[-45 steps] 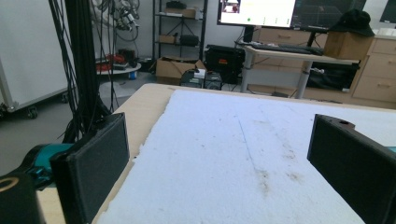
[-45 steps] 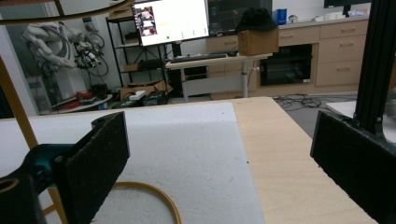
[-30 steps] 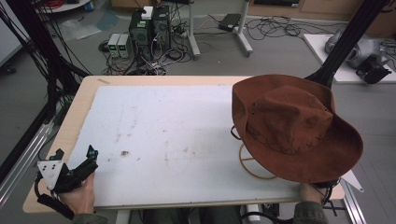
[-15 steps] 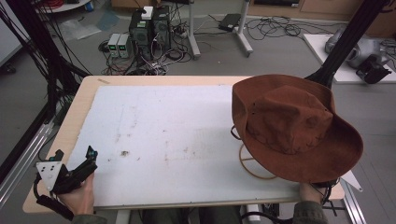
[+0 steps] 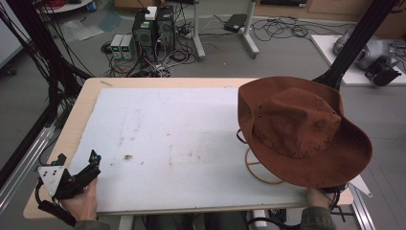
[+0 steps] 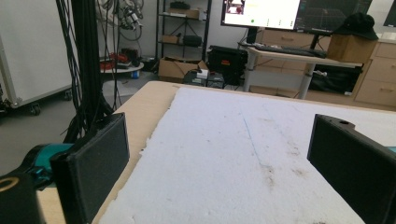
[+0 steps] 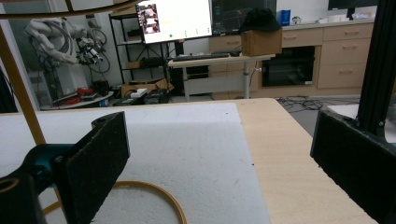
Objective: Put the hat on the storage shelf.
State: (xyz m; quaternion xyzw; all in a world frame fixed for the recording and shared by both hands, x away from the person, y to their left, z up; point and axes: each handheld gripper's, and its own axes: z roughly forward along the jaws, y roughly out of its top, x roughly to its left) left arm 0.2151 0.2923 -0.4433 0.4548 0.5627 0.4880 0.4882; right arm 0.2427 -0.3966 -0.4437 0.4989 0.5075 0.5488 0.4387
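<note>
A brown wide-brimmed hat (image 5: 297,129) rests on a thin golden wire stand (image 5: 256,172) at the right of the table. A white foam board (image 5: 182,139) covers most of the tabletop. My left gripper (image 5: 78,157) sits at the near left corner in a hand, open, with nothing between its jaws; it looks along the board (image 6: 243,154). My right gripper (image 7: 222,123) is open and empty, with the stand's ring base (image 7: 159,196) low on its left. In the high view the hat's brim covers it, and the person's hand (image 5: 318,196) shows below the brim.
The wooden table edge (image 5: 81,110) borders the board on the left, and bare wood (image 7: 289,158) lies to its right. Black frame posts (image 5: 354,38) stand by the table. Cables and electronics boxes (image 5: 153,28) lie on the floor beyond it.
</note>
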